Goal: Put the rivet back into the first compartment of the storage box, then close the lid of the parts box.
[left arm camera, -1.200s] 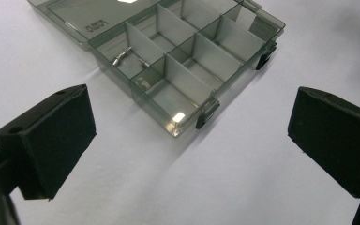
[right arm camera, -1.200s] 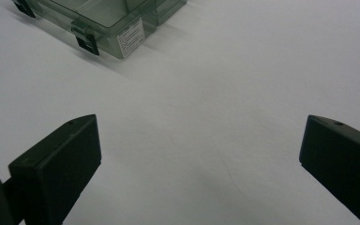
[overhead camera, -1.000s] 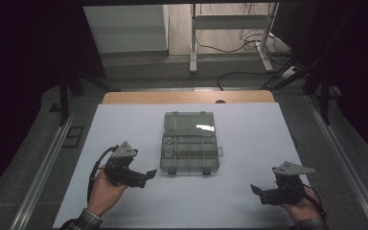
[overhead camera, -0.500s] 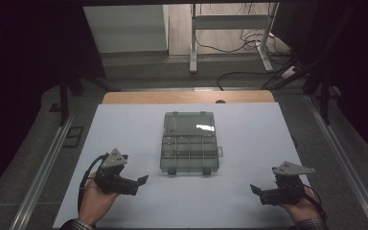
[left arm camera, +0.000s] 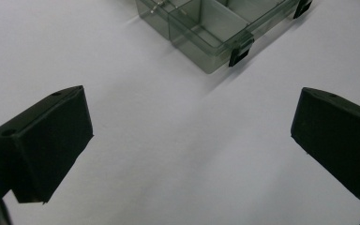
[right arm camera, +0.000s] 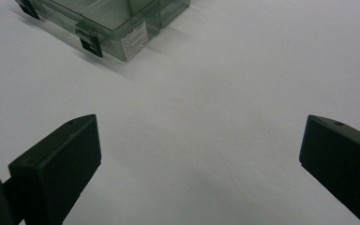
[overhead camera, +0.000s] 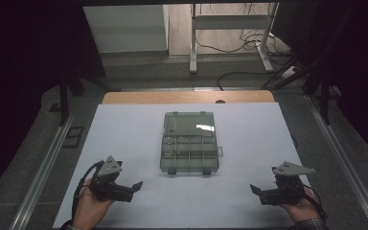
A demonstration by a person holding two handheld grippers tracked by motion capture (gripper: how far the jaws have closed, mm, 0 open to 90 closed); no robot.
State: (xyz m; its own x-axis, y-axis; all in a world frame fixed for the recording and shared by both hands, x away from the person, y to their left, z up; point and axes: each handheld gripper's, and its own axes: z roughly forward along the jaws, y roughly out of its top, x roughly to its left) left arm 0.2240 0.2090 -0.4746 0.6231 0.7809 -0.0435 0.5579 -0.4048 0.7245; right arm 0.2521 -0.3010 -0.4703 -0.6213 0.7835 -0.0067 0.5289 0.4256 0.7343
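The white counter [overhead camera: 124, 139] carries a clear compartment box [overhead camera: 189, 142] at its centre, with dark floor at 12 o'clock. Since a second ago the left hand-held gripper [overhead camera: 135, 186] has been drawn back toward 7 o'clock, away from the box; the right hand-held gripper [overhead camera: 255, 189] is unmoved at 5 o'clock. Both are spread wide and empty, and the box's contents cannot be made out.

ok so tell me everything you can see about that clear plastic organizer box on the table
The organizer box is smoky see-through plastic, rectangular, lying flat and shut near the middle of the white table. Dividers split it into small compartments at the near end and a larger section behind. Two black latches sit on its near edge, and a small white label is stuck on one side wall. Both claws are apart from it; nothing touches it but the table.
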